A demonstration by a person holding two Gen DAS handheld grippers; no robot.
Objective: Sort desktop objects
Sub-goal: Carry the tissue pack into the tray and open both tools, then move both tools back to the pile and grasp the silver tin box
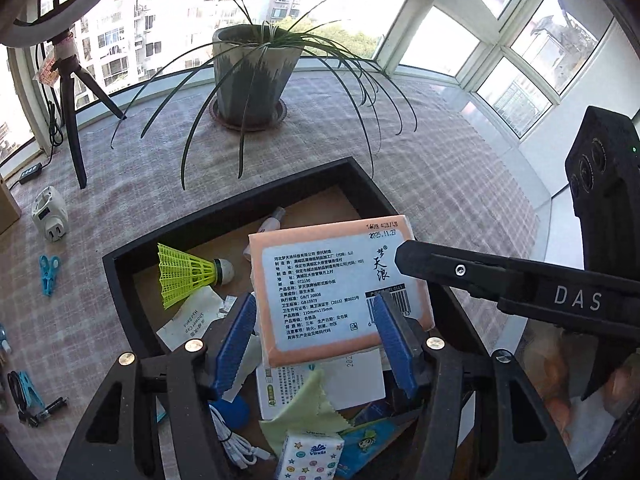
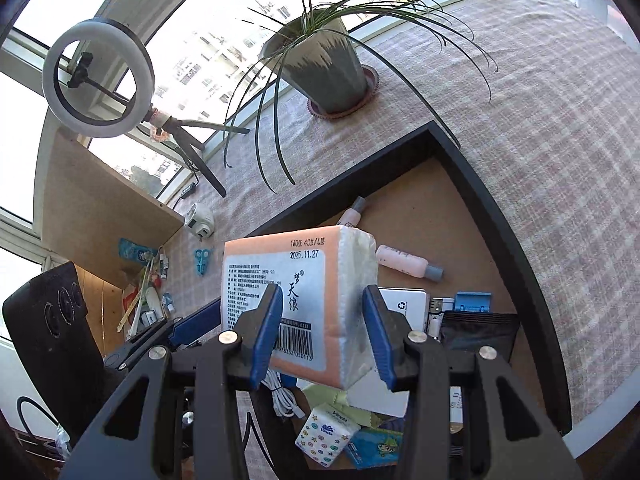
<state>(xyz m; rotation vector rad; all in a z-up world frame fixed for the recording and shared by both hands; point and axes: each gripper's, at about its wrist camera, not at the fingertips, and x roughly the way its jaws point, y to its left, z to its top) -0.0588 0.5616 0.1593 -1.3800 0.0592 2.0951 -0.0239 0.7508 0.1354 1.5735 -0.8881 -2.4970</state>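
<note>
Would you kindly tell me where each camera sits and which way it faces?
Left wrist: on the left tool, looking down past the tissue pack into the black tray; the right tool's finger crosses the frame.
Right wrist: on the right tool, same pack between its fingers; left tool at lower left.
Shared: pack, tray, potted plant.

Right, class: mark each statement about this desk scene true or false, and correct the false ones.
1. The tissue pack sits between the right gripper's pads. True.
2. The shuttlecock in the black tray is red. False: it is yellow-green.
3. The potted plant stands inside the tray. False: it stands on the tablecloth beyond the tray.
4. A ring light on a tripod stands on the table. True.
</note>
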